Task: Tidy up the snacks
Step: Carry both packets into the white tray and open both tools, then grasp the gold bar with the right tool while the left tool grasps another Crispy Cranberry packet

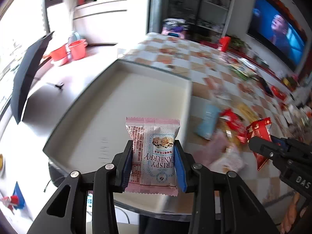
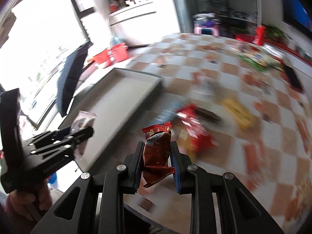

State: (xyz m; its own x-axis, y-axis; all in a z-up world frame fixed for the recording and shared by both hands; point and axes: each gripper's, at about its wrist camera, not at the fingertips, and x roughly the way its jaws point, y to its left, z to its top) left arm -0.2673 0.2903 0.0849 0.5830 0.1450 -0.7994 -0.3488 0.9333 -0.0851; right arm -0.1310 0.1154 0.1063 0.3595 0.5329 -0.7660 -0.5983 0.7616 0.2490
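My left gripper [image 1: 154, 152] is shut on a pink "Crispy Cranberry" snack packet [image 1: 153, 156] and holds it above the near part of a shallow white tray [image 1: 109, 105], which looks empty. My right gripper [image 2: 157, 152] is shut on a dark red snack packet [image 2: 157, 152], above the table edge just right of the tray [image 2: 124, 95]. The right gripper with its red packet [image 1: 259, 134] also shows in the left wrist view; the left gripper with the pink packet [image 2: 81, 120] shows in the right wrist view.
A blurred pile of loose snacks lies on the checkered tablecloth [image 2: 224, 72]: a light blue packet [image 1: 207, 122], red packets [image 2: 192, 124], a yellow one [image 2: 238, 113]. More packets [image 2: 259, 58] lie at the far right. Red buckets [image 1: 77, 48] and a dark umbrella [image 1: 27, 76] stand to the left.
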